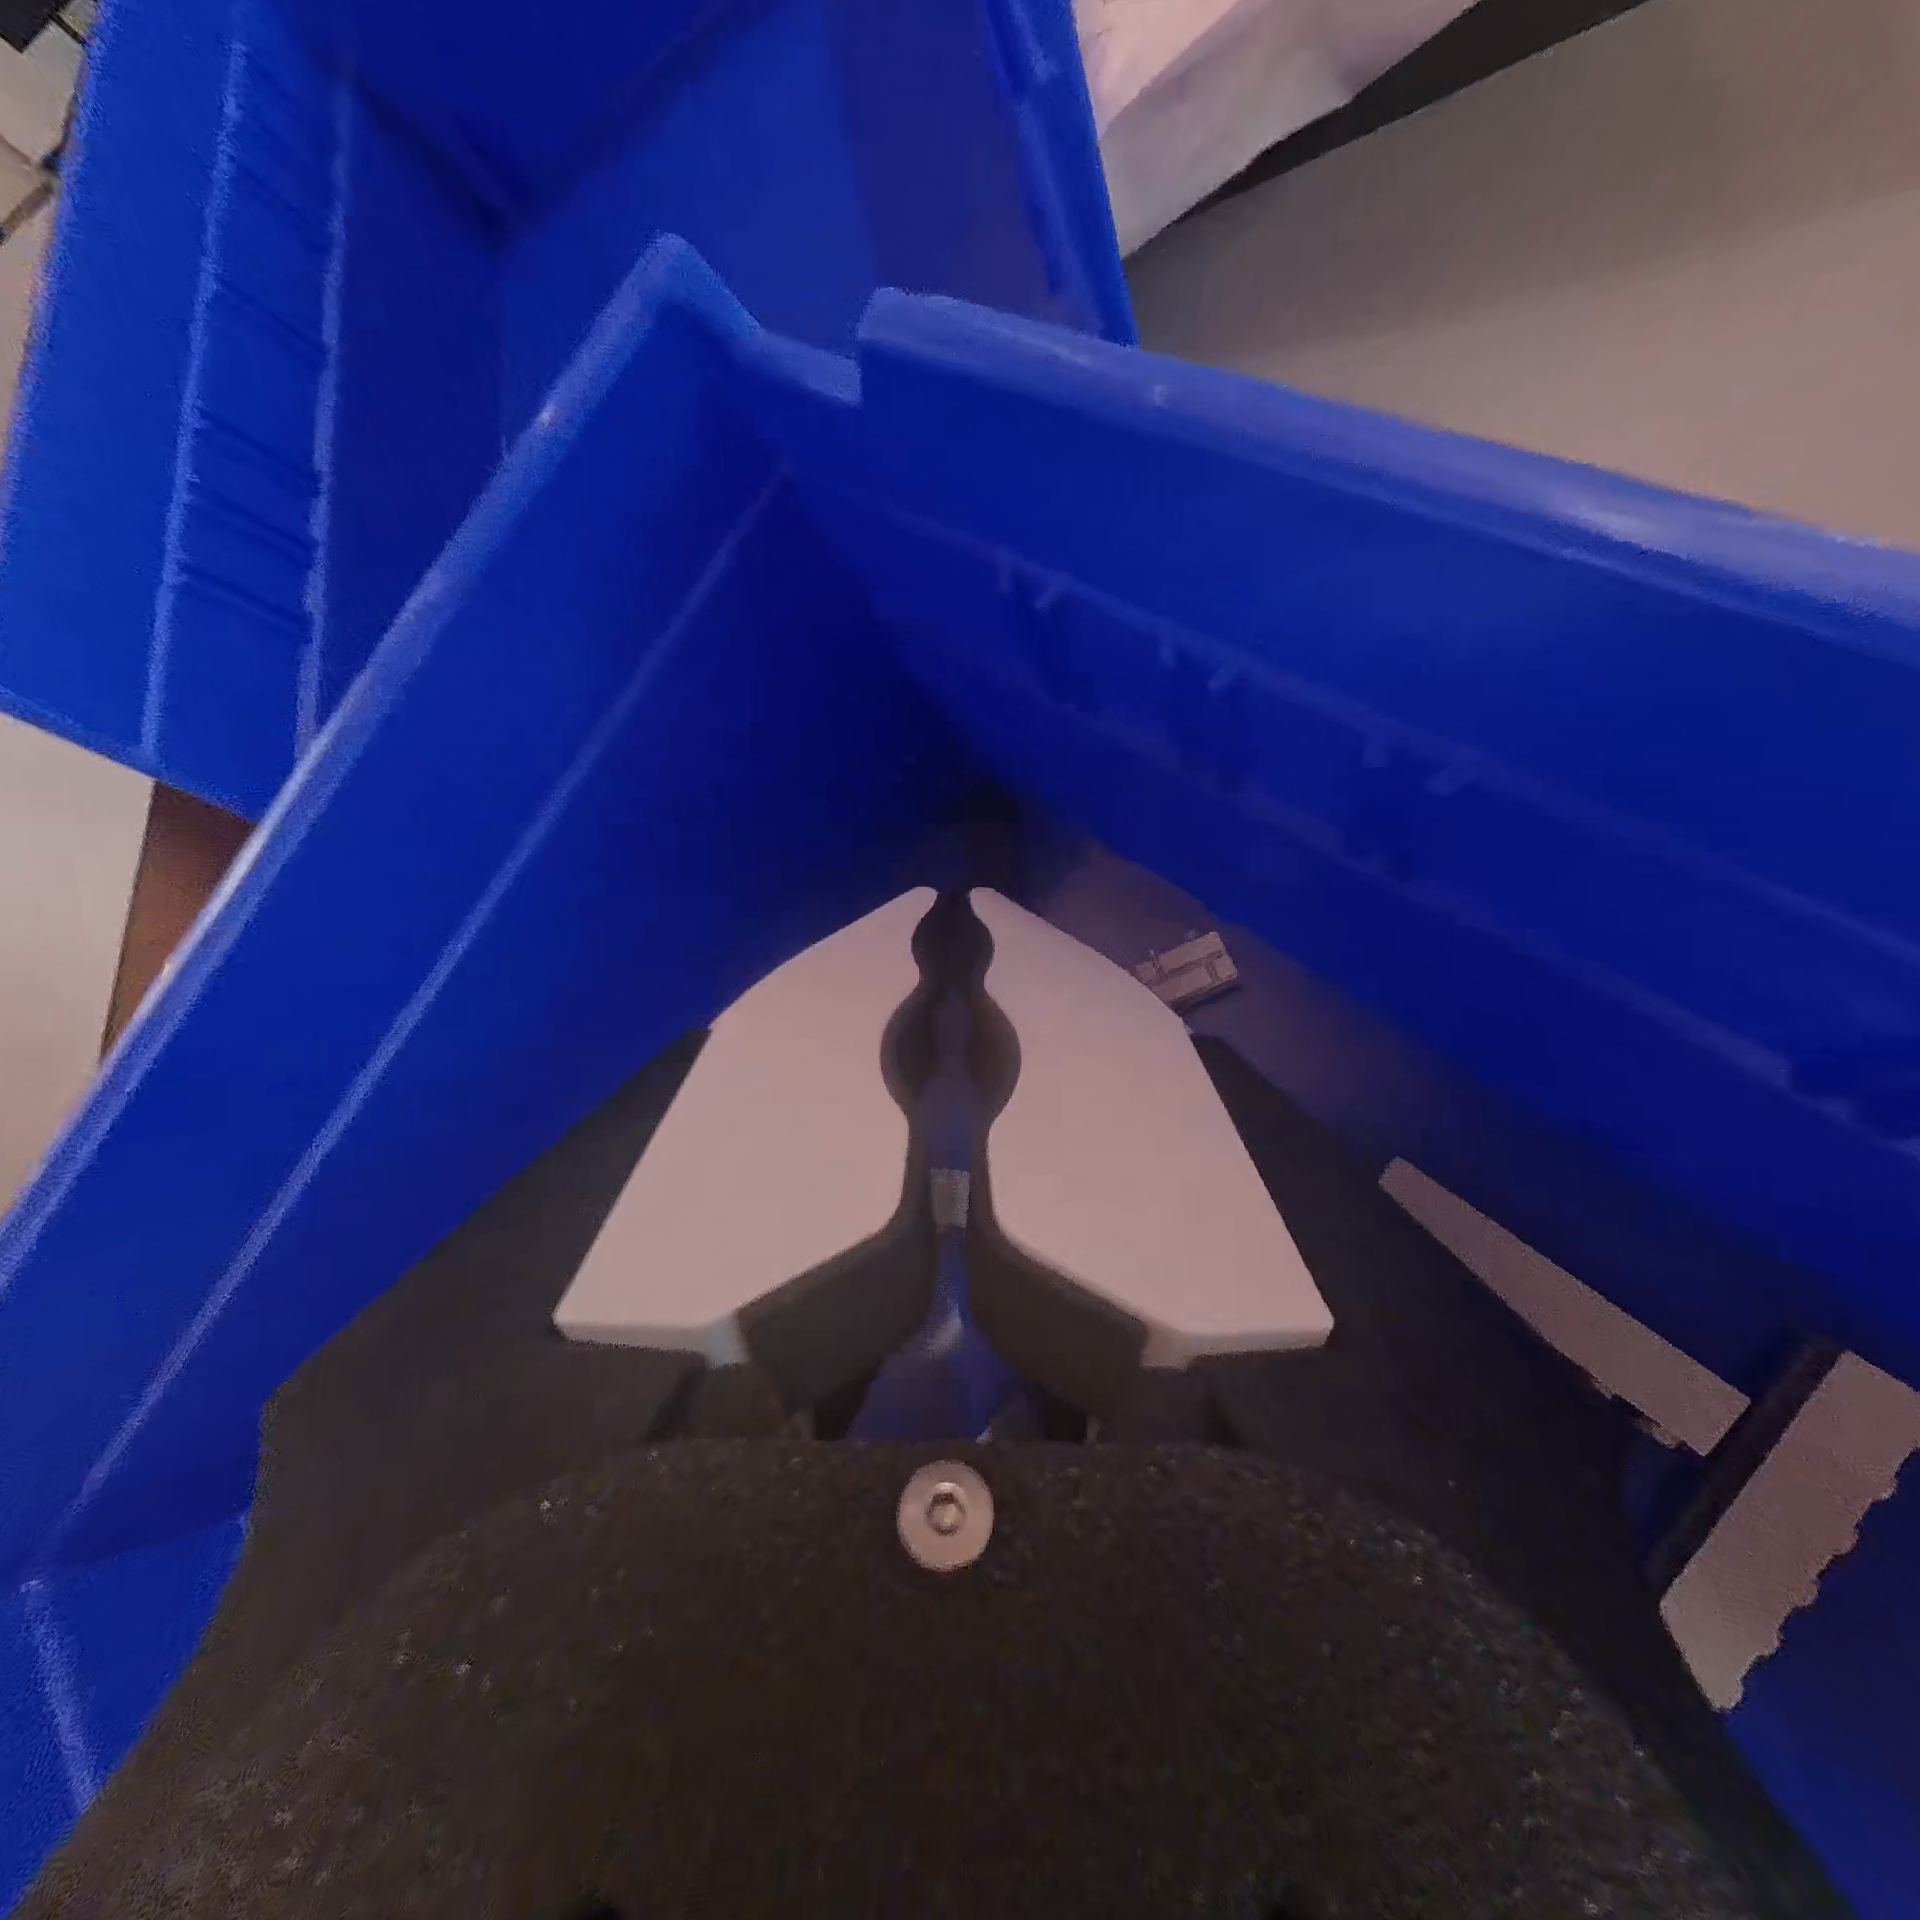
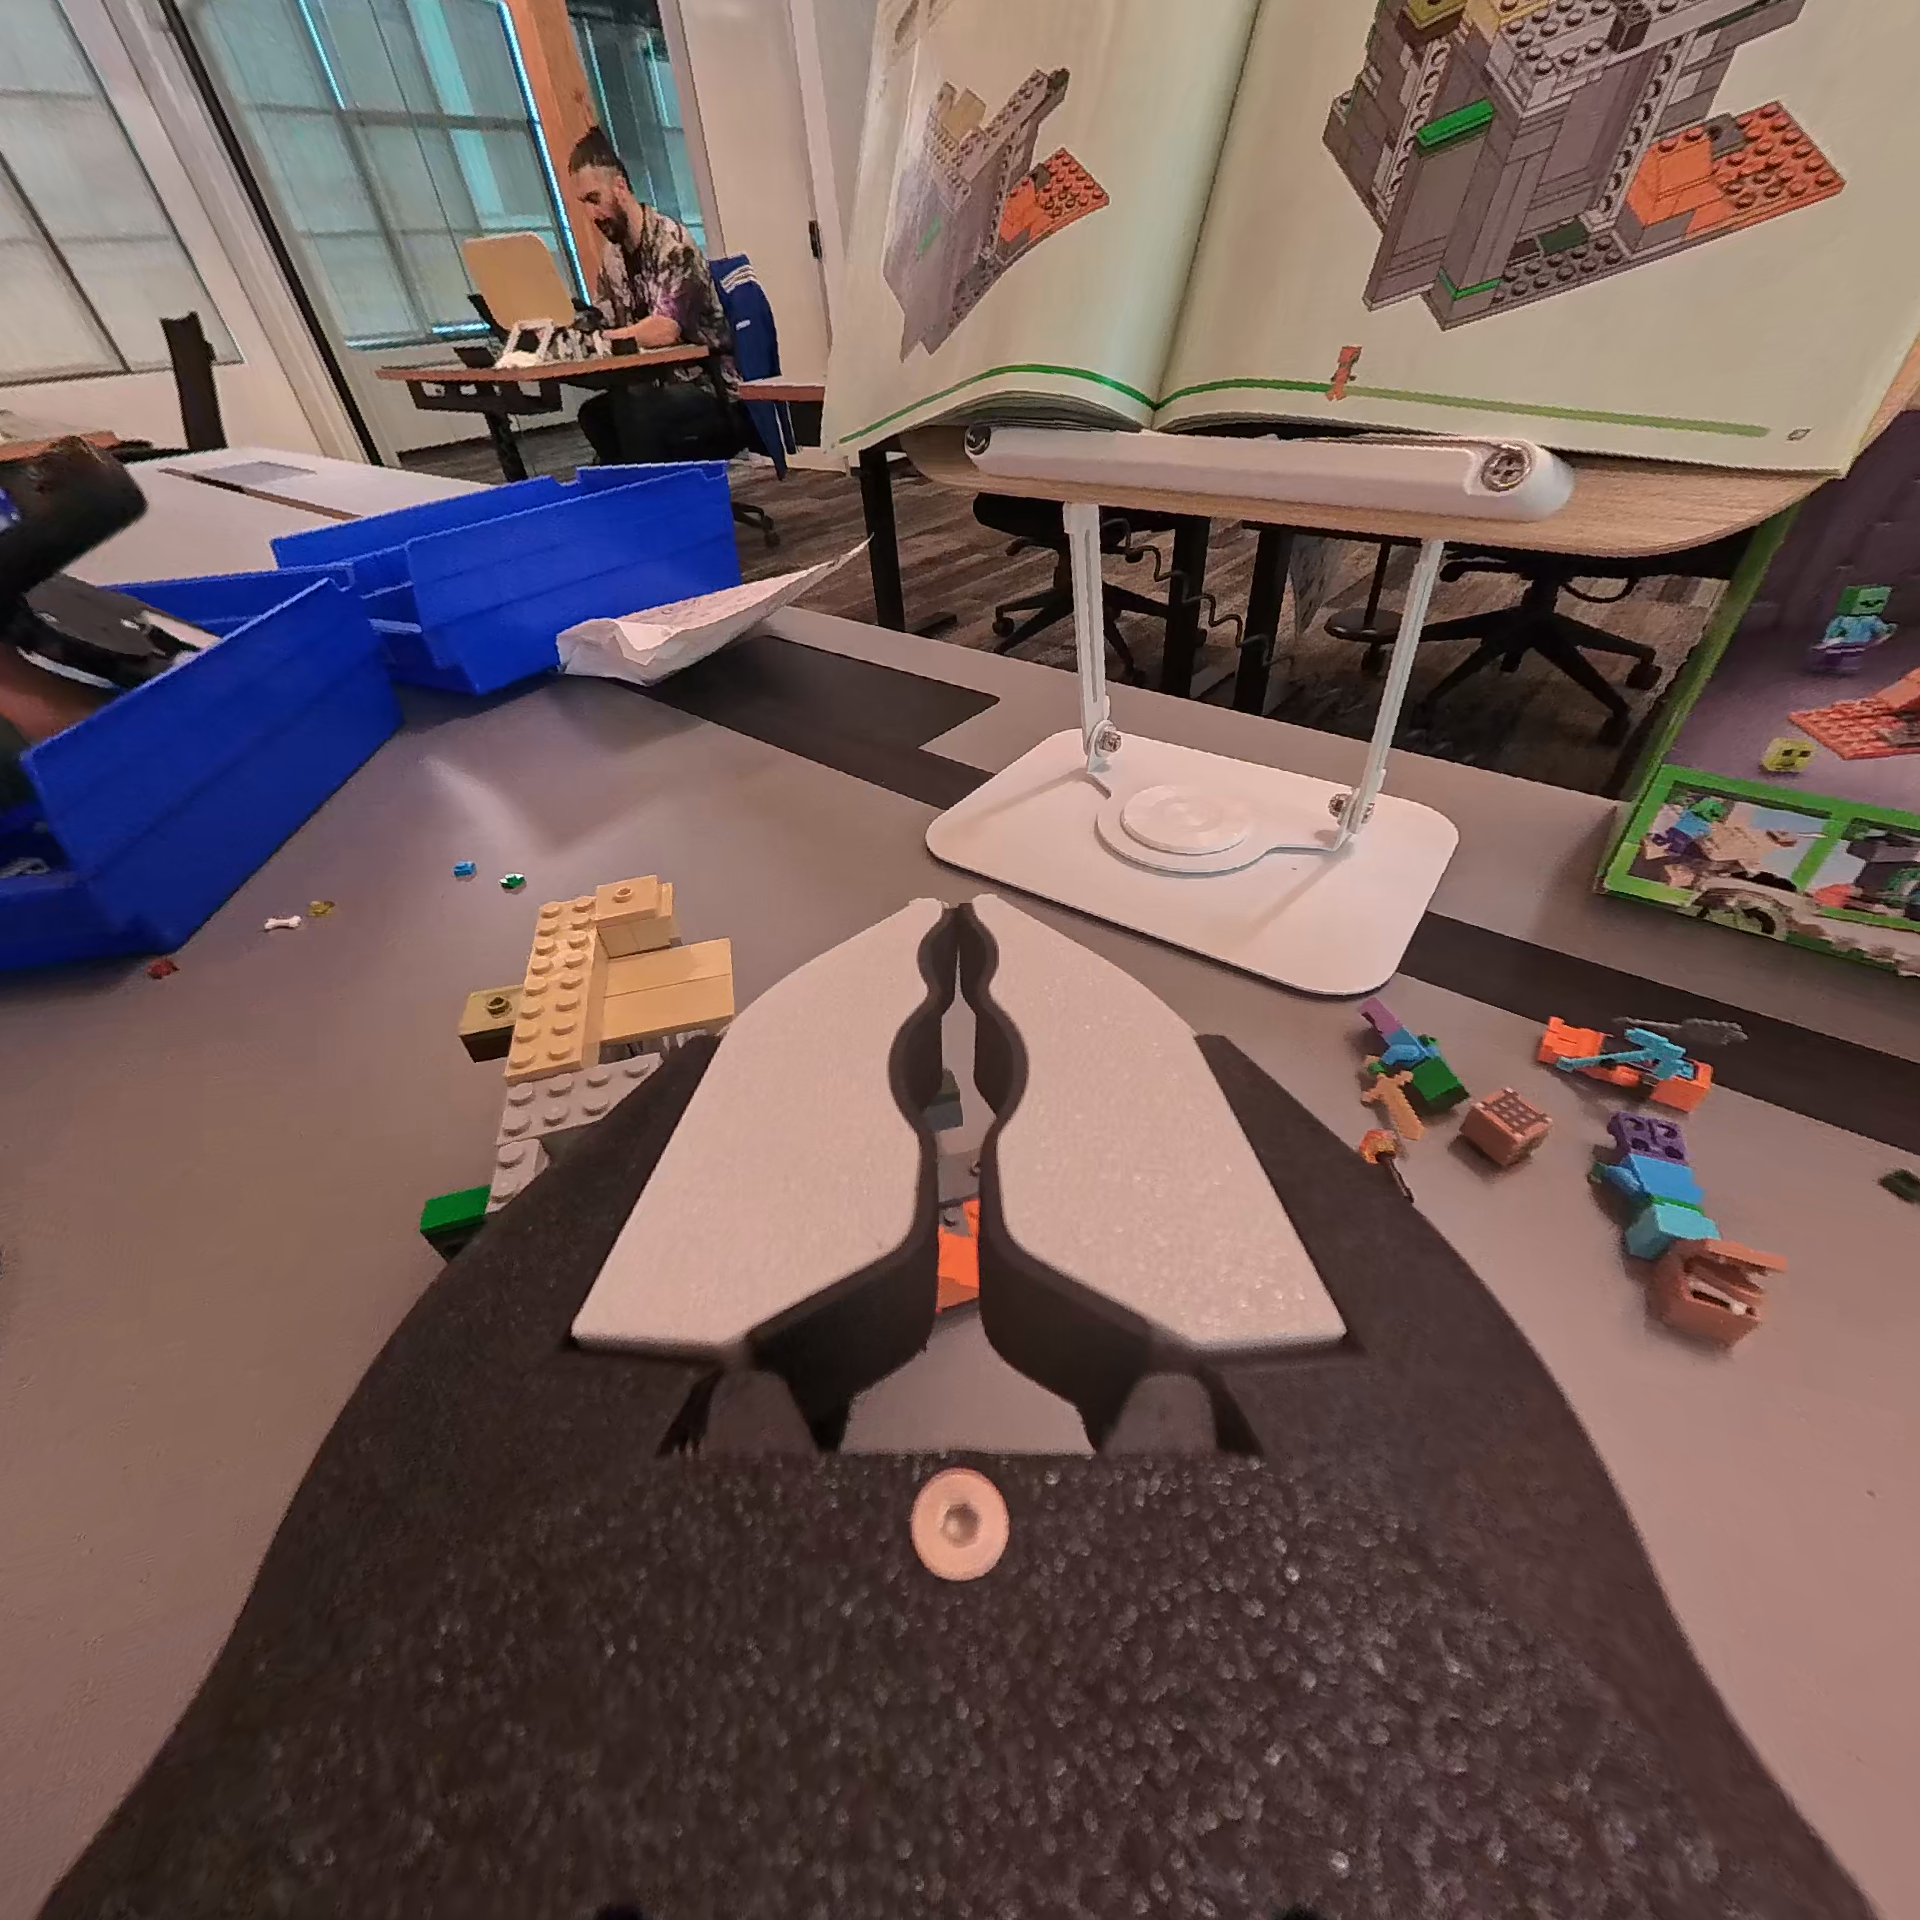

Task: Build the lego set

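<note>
In the left wrist view my left gripper (image 1: 956, 896) reaches deep into a blue bin (image 1: 1351, 582), with its tips in the bin's inner corner. Its fingers are shut and the tips touch. A dark blur sits just beyond the tips, and I cannot tell what it is. A small grey Lego piece (image 1: 1190, 966) lies on the bin floor to the right of the tips. In the right wrist view my right gripper (image 2: 958, 910) is shut, with nothing visible between its tips. It hovers over the tan and grey Lego build (image 2: 603, 987), whose orange and grey parts show under the fingers.
Blue bins (image 2: 208, 748) stand at the left of the grey table. An instruction book (image 2: 1351, 208) rests on a white stand (image 2: 1195, 862) ahead. The set's box (image 2: 1787, 831) is at the right. Minifigures and small parts (image 2: 1642, 1143) lie at the right, and tiny loose pieces (image 2: 488, 873) at the left. Across from one pair of fingers to the other is roughly 60 centimeters.
</note>
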`<act>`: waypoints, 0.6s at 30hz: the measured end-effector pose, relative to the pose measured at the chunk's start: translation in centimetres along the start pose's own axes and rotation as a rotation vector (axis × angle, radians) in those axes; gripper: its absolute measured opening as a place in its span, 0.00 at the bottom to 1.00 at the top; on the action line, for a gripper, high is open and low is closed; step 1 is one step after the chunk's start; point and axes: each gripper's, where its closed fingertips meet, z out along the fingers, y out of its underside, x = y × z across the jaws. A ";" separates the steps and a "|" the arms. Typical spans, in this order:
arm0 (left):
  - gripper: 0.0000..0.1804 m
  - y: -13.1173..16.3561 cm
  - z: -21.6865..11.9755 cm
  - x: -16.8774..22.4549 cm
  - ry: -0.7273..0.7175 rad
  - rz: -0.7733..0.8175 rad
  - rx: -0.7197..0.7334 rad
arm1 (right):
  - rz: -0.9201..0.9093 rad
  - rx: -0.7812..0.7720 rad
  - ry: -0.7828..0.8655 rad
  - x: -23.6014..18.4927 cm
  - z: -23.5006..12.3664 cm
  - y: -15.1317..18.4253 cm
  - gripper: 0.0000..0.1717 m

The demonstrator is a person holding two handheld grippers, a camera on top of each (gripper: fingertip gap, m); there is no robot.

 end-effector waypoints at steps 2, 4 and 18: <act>0.00 -0.1 -0.3 -0.4 -0.016 -0.016 -0.002 | -0.001 0.002 0.001 0.0 0.0 -0.1 0.00; 0.00 -0.5 -0.7 -0.6 -0.013 -0.019 0.014 | 0.001 0.002 0.001 0.0 0.0 -0.1 0.00; 0.16 0.1 1.4 0.9 0.201 -0.139 -0.089 | -0.001 -0.005 -0.001 -0.1 0.0 0.1 0.00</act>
